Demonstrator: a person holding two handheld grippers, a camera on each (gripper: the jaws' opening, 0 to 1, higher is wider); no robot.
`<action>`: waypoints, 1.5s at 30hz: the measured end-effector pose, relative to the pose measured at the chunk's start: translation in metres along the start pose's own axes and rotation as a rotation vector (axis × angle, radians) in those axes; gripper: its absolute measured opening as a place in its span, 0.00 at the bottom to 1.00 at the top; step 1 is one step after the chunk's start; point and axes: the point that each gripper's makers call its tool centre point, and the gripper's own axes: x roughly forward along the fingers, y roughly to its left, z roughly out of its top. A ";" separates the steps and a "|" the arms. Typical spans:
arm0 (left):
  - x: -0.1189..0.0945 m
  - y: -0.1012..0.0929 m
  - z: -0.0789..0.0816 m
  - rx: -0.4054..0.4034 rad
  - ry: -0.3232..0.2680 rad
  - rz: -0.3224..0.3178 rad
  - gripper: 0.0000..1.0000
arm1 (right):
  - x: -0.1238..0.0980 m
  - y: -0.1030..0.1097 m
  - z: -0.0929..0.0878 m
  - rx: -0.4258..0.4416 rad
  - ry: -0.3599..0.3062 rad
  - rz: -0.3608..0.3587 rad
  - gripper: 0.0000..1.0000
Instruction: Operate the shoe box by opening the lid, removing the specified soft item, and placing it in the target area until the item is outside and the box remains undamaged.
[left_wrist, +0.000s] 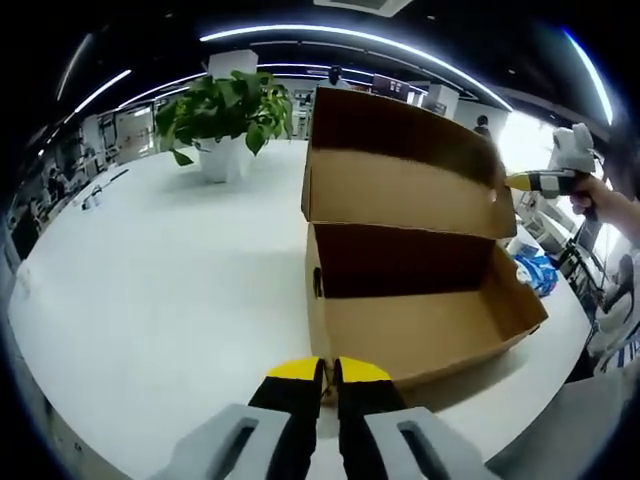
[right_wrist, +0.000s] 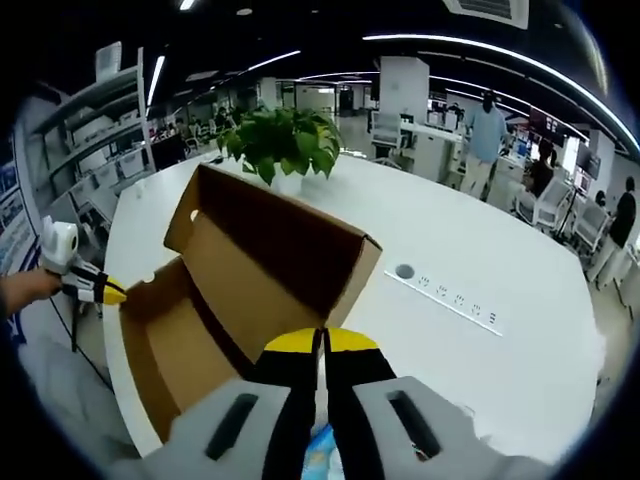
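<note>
The shoe box (left_wrist: 420, 300) stands on the white worktop (left_wrist: 150, 290) with its lid (left_wrist: 400, 160) raised upright; its interior shows bare cardboard. In the left gripper view, the left gripper (left_wrist: 328, 372) has its fingers closed together at the box's near corner, gripping nothing. In the right gripper view, the right gripper (right_wrist: 322, 345) has its fingers pressed together over a light blue soft item (right_wrist: 318, 455) below them; whether they grip it cannot be told. A potted plant (left_wrist: 225, 115) stands toward the worktop's far edge.
</note>
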 end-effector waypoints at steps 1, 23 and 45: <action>0.000 0.000 0.000 0.000 0.000 0.000 0.04 | -0.001 0.000 0.000 0.006 -0.004 -0.002 0.00; -0.001 -0.001 0.001 0.025 0.003 -0.002 0.05 | -0.034 0.030 -0.019 0.057 -0.074 -0.022 0.00; -0.015 -0.004 0.033 0.074 -0.069 -0.014 0.18 | -0.047 0.051 -0.040 0.047 -0.079 -0.044 0.00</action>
